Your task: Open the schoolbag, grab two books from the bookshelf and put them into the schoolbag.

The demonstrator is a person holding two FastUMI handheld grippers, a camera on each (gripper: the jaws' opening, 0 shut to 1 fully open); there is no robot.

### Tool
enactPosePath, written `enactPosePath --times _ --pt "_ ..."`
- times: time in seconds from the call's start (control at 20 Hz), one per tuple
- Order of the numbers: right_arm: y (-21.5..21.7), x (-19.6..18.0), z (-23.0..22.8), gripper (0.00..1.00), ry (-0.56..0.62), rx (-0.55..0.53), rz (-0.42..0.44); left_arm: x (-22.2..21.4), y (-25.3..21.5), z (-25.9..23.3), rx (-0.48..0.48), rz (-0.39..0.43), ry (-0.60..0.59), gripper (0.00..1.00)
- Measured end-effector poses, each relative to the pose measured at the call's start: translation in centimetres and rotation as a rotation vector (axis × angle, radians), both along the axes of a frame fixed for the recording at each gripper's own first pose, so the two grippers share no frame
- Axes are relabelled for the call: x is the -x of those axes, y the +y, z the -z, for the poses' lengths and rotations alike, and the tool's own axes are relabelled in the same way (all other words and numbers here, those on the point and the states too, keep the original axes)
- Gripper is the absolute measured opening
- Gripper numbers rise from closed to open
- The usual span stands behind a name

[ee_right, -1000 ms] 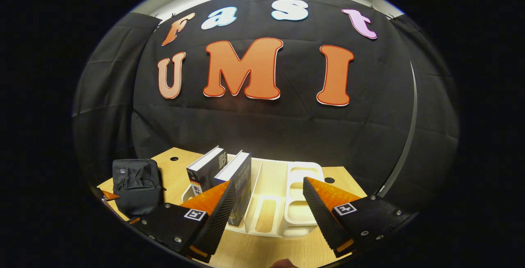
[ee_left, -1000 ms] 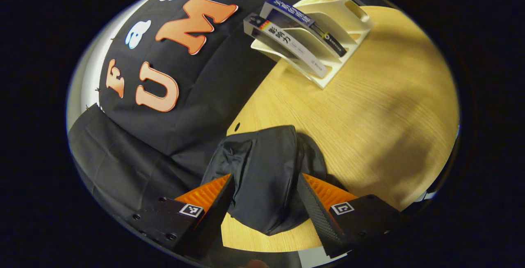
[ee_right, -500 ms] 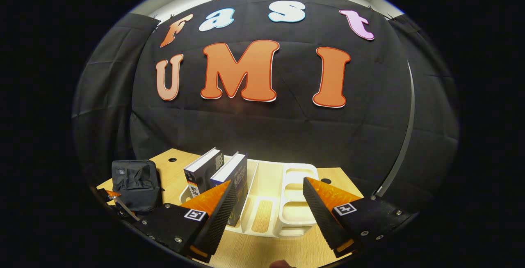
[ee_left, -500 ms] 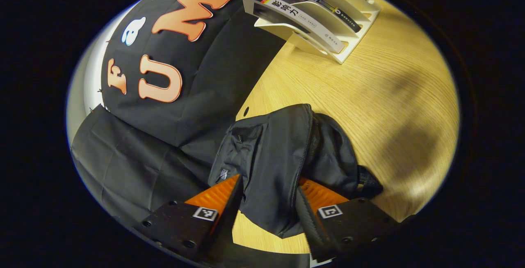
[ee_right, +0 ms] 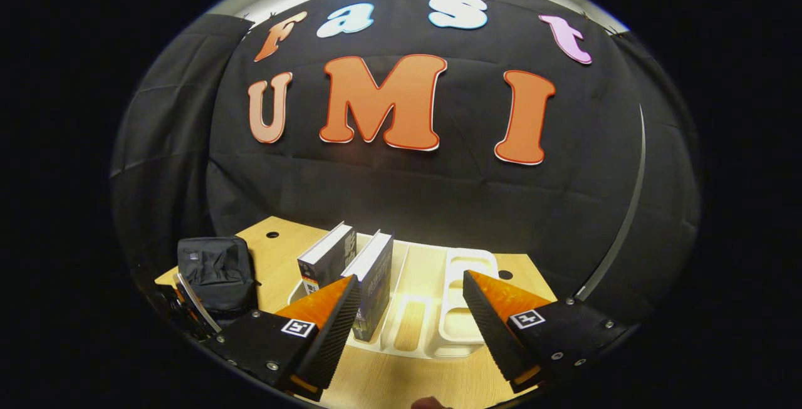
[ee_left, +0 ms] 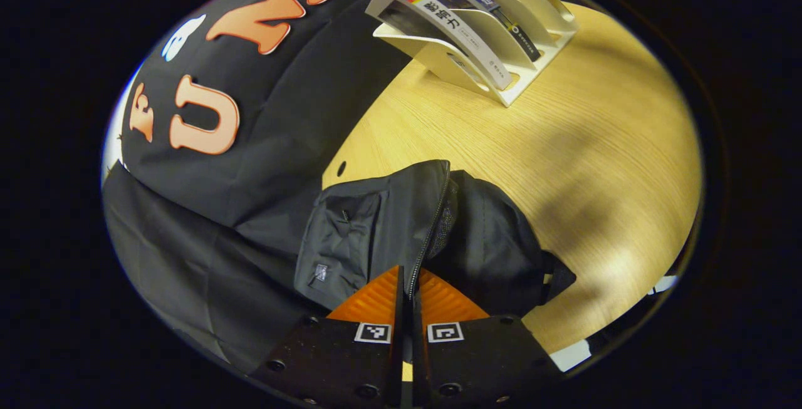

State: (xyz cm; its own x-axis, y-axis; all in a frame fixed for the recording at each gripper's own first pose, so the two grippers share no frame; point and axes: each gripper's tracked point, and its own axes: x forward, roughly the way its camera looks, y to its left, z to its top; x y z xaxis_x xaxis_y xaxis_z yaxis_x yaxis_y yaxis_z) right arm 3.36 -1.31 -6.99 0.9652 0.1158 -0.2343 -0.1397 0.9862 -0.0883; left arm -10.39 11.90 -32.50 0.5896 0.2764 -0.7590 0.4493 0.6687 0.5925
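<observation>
We saw the left gripper (ee_left: 408, 284) with its fingers pinched together at the near end of the schoolbag's zipper line; whether they had the zipper pull or just fabric between them, we couldn't tell. The black schoolbag (ee_left: 401, 227) lay on the wooden table (ee_left: 583, 165) directly ahead of that gripper, touching its fingertips, beside the booth's black cloth wall. The zipper (ee_left: 432, 227) ran away from the fingertips up the bag's middle.

Farther off across the table sat the white bookshelf (ee_left: 501, 33), well apart from the bag, with two books (ee_left: 457, 27) leaning in its slots nearest the wall.

In the right gripper view the right gripper (ee_right: 410, 296) was spread wide with nothing between its fingers, raised above the table just in front of the bookshelf (ee_right: 463, 296). The two books (ee_right: 351, 265) stood upright just behind its left finger. The schoolbag (ee_right: 216, 268) sat far to that view's left, with the left gripper (ee_right: 194, 305) at its near edge.
</observation>
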Motion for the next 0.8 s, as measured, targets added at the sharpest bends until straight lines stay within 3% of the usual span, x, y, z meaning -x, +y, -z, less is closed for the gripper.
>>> enactPosePath --times 0.45,0.8 --pt "5.3 -0.7 -1.0 0.97 0.113 0.032 0.129 -2.7 2.8 -4.7 0.327 0.018 0.206 0.04" --pt "9.9 -3.1 -1.7 0.97 0.234 0.057 0.153 -6.1 6.4 -8.5 0.443 0.137 0.348 0.05"
